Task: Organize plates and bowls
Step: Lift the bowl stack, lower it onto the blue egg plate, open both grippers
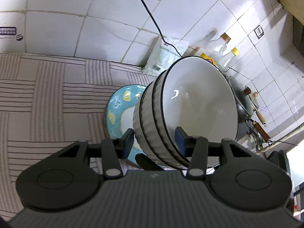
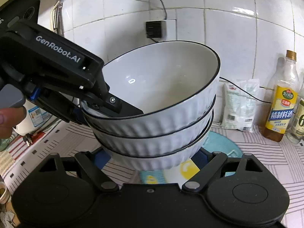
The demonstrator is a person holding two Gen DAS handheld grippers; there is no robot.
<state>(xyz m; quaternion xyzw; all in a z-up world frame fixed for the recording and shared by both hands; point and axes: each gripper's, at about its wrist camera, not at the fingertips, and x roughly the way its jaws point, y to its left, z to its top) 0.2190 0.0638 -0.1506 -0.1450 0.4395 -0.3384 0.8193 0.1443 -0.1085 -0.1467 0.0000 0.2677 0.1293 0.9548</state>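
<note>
While both grippers carry the stacked bowls [image 2: 157, 114] above the blue plate [image 1: 117, 104], L gripper [image 1: 154, 142] pinches the rims, R gripper [image 2: 150, 157] cradles the base wide; next: level set-down.

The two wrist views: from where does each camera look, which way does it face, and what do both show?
Left wrist view: sits on the left claw, looking forward and down at the stack of white bowls clamped at its rim; its own two fingers show.
Right wrist view: sits on the right claw, facing the tiled wall; its fingers flank the stack's base, and the left claw and a fingertip show.
Both share the bowls, the blue plate and the striped cloth.
</note>
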